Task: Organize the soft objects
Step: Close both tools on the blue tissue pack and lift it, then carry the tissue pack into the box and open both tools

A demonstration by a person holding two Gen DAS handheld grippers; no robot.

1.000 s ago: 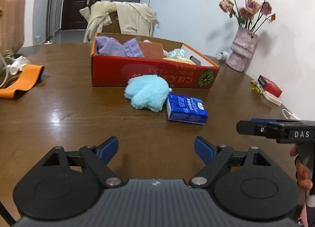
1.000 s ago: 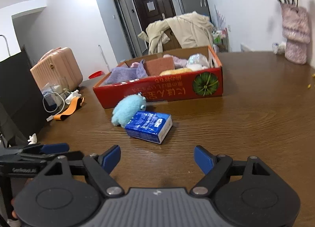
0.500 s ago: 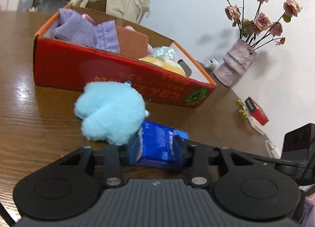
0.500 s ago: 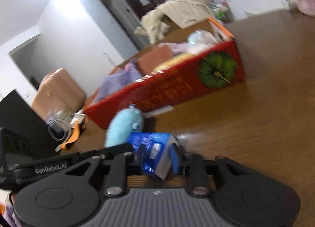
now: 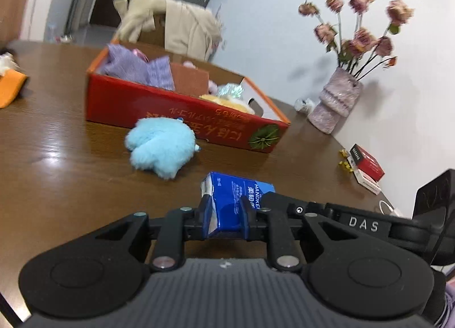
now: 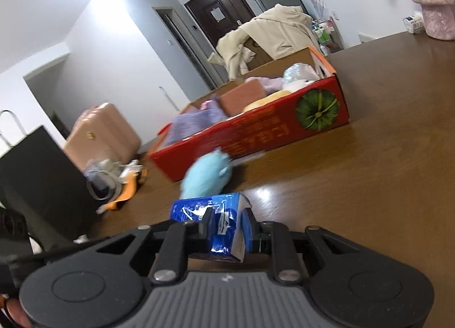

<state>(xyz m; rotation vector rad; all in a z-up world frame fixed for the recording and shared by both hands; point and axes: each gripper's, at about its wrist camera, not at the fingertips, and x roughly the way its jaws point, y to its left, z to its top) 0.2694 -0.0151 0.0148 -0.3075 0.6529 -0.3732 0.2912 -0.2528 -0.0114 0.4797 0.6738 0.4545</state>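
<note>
A blue tissue pack [image 5: 237, 200] is gripped from both ends and held above the brown table. My left gripper [image 5: 224, 218] is shut on one end. My right gripper [image 6: 227, 228] is shut on the other end of the pack [image 6: 210, 208]. A fluffy light-blue plush toy [image 5: 160, 147] lies on the table in front of a red cardboard box [image 5: 170, 109]. It also shows in the right wrist view [image 6: 206, 177], before the box [image 6: 256, 131]. The box holds purple cloth, a brown block and other soft items.
A pink vase of dried roses [image 5: 337, 103] stands at the far right by the wall. A red and white small box [image 5: 366, 164] lies near the right edge. An orange item [image 5: 10, 90] lies at the left. A black bag [image 6: 37, 180] and pink suitcase [image 6: 102, 131] stand left.
A second ago both grippers were open and apart. They closed on the blue tissue pack from opposite ends and have lifted it off the table, away from the plush toy.
</note>
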